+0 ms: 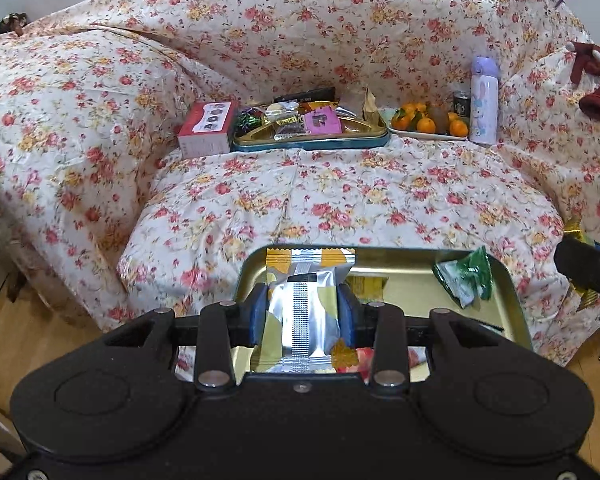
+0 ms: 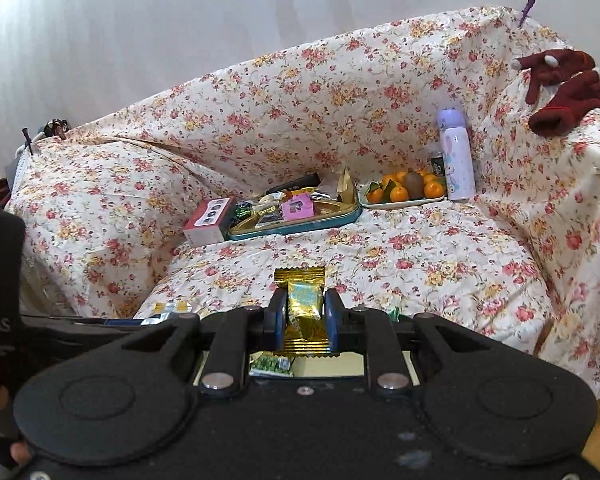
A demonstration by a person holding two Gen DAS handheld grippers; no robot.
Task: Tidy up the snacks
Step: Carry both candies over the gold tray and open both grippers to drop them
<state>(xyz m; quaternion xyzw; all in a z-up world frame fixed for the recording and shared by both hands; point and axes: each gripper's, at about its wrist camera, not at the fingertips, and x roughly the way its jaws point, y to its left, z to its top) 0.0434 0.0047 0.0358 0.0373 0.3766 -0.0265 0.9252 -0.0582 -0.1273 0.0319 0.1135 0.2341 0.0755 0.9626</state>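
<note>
I'm in a home living room. In front of me is a sofa (image 1: 340, 184) draped in a cream floral cover, pinned at the corners, against a plain white wall (image 2: 180, 20). On its seat sit a tin tray of snacks (image 1: 312, 142), a plate of oranges (image 1: 428, 130) and a lilac thermos (image 1: 484, 100) printed with a rabbit. A dark red plush toy (image 2: 564, 84) lies on the armrest, and wooden flooring (image 1: 28, 328) shows below.

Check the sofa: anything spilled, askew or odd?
Nothing spilled. The far tin is piled unevenly, one brown wrapper poking upright from it. A crumpled green packet lies alone in the near tin.
</note>
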